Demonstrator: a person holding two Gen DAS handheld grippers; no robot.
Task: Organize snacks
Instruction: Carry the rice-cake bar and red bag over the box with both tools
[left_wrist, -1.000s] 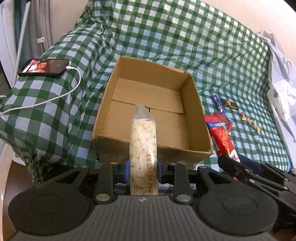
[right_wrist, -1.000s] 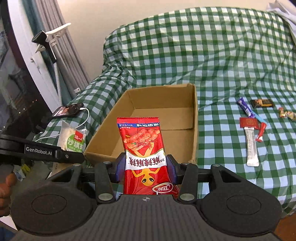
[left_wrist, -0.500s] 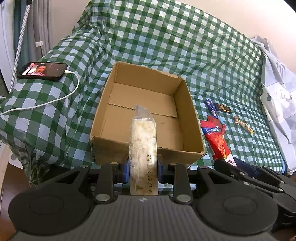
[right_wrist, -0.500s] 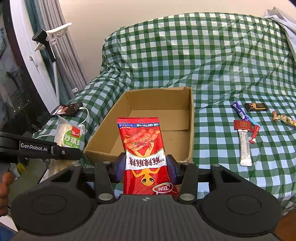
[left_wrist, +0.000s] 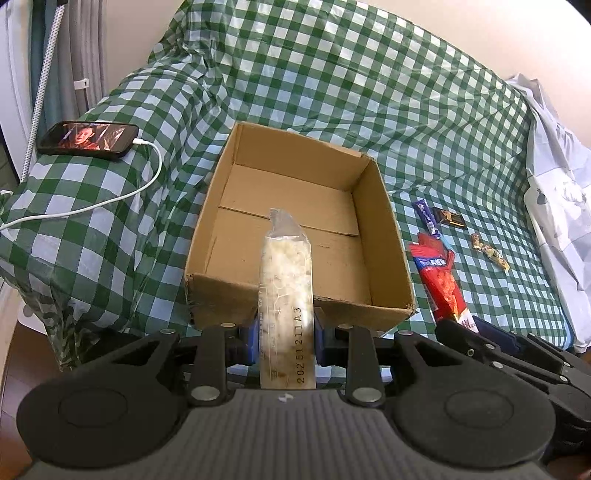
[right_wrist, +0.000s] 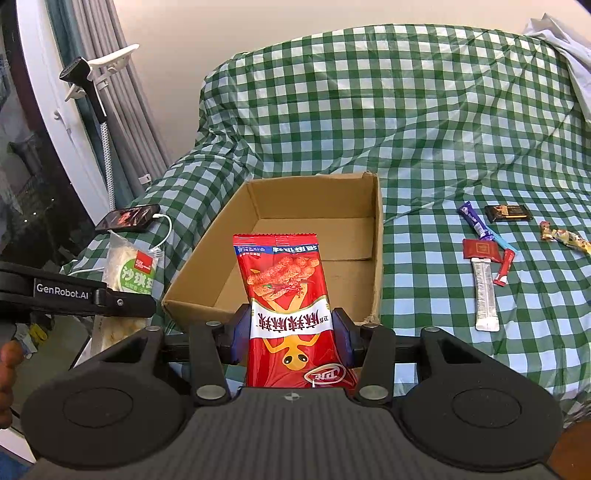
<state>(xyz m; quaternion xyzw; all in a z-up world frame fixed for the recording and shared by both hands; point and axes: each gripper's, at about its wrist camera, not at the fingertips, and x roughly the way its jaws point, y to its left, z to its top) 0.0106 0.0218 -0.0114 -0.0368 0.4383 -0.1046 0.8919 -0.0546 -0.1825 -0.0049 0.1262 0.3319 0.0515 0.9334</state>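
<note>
Nearest, the left gripper (left_wrist: 286, 334) pinches a clear packet of pale puffed snack (left_wrist: 286, 291) between its blue pads, the packet standing up in front of the box's near wall. The right gripper (right_wrist: 290, 332) clamps a red chip bag (right_wrist: 286, 302) the same way. Just beyond both sits an open cardboard box (right_wrist: 376, 258), nothing inside it, on a green checked cloth (right_wrist: 406, 110). To the box's right lie loose snacks: a silver stick packet (right_wrist: 485, 295), a red square packet (right_wrist: 480, 249), a purple bar (right_wrist: 472, 218), a dark chocolate bar (right_wrist: 508, 213). Far left, a phone (left_wrist: 88, 139) rests plugged into a white cable (left_wrist: 110, 199).
</note>
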